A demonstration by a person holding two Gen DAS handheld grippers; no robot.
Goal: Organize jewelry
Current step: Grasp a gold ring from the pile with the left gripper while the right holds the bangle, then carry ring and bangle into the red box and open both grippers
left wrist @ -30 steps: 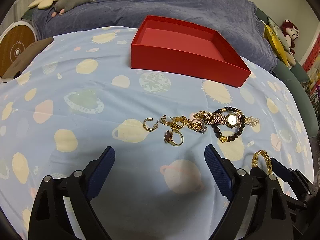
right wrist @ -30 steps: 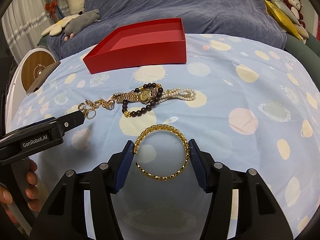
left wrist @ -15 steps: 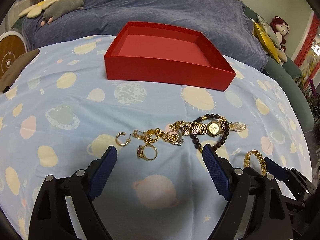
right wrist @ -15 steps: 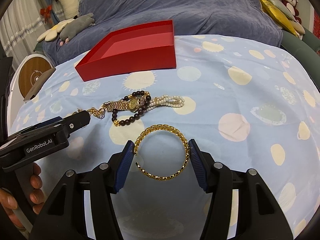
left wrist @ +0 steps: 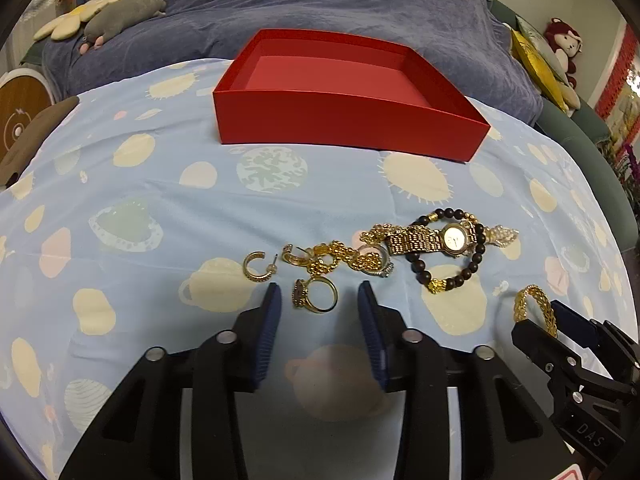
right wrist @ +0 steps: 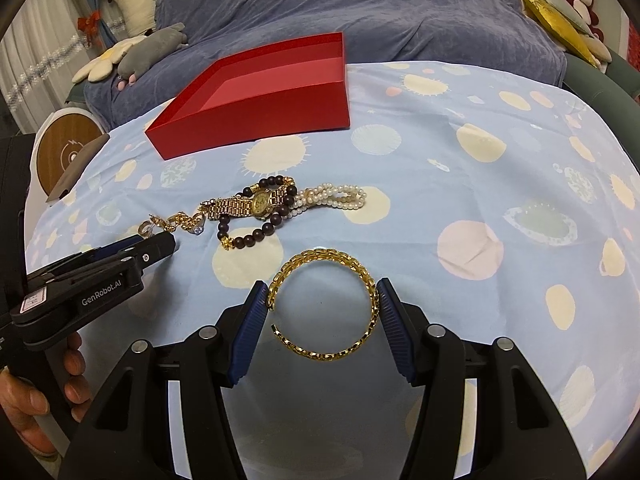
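A red open box (left wrist: 344, 96) stands at the back of the patterned cloth; it also shows in the right wrist view (right wrist: 264, 92). My left gripper (left wrist: 318, 300) is half closed, its jaws either side of a gold ring (left wrist: 314, 296) without touching it. Beyond lie a gold hoop earring (left wrist: 256, 266), a gold chain (left wrist: 344, 258), a gold watch (left wrist: 436, 238), a dark bead bracelet (left wrist: 448, 276) and a pearl bracelet (right wrist: 336, 196). My right gripper (right wrist: 322, 296) is shut on a gold link bangle (right wrist: 324, 304), which also shows in the left wrist view (left wrist: 536, 308).
The blue cloth with planet prints (left wrist: 160, 184) covers the table. A blue-covered sofa (right wrist: 360, 12) with plush toys (right wrist: 132, 52) stands behind. A round wooden-faced object (right wrist: 66, 152) is at the far left.
My left gripper has narrowed its jaws and moved forward around the gold ring. My right gripper keeps hold of the bangle and has shifted slightly.
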